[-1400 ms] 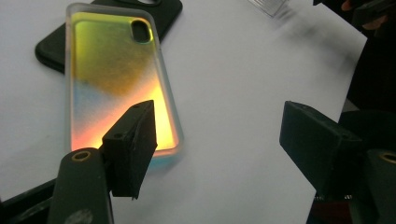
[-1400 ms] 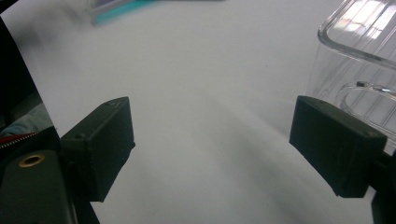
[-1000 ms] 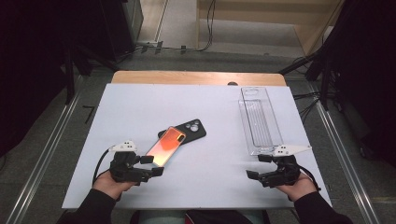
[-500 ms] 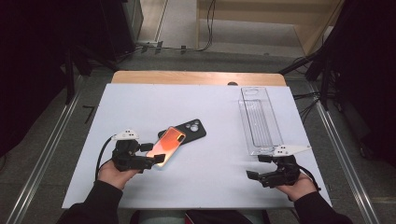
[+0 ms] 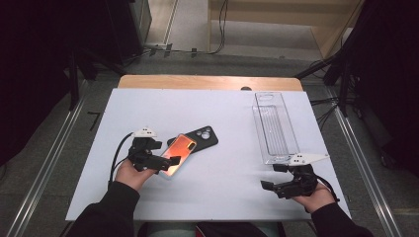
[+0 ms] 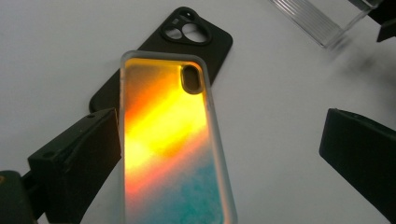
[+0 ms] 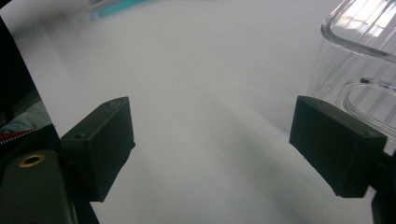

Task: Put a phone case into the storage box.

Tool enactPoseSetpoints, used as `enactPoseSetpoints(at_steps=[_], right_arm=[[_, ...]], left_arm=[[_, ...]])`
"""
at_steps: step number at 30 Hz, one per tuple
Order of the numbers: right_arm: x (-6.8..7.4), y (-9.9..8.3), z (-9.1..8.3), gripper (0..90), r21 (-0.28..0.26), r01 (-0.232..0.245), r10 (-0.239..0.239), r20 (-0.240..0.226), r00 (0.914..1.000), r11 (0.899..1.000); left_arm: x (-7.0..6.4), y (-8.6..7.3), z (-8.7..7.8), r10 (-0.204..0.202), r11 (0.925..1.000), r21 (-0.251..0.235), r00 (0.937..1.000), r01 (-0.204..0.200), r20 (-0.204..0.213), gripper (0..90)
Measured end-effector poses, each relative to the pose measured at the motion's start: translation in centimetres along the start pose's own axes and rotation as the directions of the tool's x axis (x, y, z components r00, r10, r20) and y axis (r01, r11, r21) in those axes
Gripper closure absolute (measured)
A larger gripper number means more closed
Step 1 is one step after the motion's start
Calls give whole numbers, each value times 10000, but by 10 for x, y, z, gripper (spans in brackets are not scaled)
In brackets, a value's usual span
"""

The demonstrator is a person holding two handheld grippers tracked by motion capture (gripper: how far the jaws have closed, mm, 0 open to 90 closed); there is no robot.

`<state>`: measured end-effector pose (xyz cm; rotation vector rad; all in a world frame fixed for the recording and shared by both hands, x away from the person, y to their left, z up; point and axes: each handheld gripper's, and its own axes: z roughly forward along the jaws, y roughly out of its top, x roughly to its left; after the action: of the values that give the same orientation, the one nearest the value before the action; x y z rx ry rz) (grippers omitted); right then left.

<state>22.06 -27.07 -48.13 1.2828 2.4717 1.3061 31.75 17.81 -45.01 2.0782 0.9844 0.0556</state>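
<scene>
An orange-to-teal phone case [image 5: 180,149] lies on the white table [image 5: 222,106], its far end overlapping a black phone case [image 5: 203,135]. My left gripper [image 5: 167,154] stands open at the orange case's near end. In the left gripper view the orange case [image 6: 168,140] runs up between the jaws: its edge sits against the left jaw and the right jaw is well clear, with the black case [image 6: 196,42] behind it. My right gripper [image 5: 272,177] is open near the front right, with nothing but bare table between its jaws in the right gripper view [image 7: 212,135].
A long clear plastic tray [image 5: 274,126] lies at the right, running from the back toward my right gripper; its near end [image 7: 359,60] is just beyond the right jaw. A wooden strip [image 5: 207,81] borders the table's far edge. Cables trail on the floor behind.
My left gripper has moved forward and to the right, so that its jaws now straddle the near end of the orange case. The right gripper has stayed put.
</scene>
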Motion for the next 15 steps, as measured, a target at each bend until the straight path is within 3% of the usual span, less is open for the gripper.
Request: enactPoseSetpoints(at_steps=[13,15], right_arm=[[0,0,0,122,-4,-8,8,-5,10000,10000],[0,0,0,121,-12,16,-16,-12,10000,10000]], left_arm=[[6,12,19,173,9991,-354,9939,-213,-1089,0],[6,14,22,138,9990,-417,9941,-184,-1076,0]])
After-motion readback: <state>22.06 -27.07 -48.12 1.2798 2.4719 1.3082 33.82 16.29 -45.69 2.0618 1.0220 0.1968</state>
